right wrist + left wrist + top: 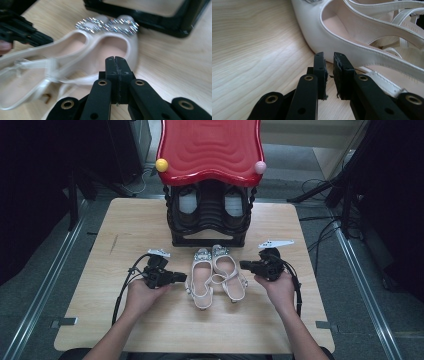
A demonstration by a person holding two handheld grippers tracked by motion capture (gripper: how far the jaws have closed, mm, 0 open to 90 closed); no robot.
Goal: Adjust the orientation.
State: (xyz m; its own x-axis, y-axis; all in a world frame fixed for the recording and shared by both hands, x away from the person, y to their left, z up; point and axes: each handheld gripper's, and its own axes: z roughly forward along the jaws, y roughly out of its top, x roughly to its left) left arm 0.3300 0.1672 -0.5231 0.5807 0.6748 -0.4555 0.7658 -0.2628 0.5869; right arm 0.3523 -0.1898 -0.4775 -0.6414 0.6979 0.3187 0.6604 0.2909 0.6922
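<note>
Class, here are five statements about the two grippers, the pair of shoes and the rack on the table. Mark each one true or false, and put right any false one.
1. The pair of white shoes lies on the table between the two grippers. True.
2. The right gripper has its jaws shut with nothing between them. True.
3. The left gripper clamps a shoe strap. False: its jaws stand slightly apart, empty, beside the shoe's side.
4. The shoe rack has a blue top. False: the top is red.
5. The shoes' toes point towards the person. False: the jewelled toes point towards the rack.
</note>
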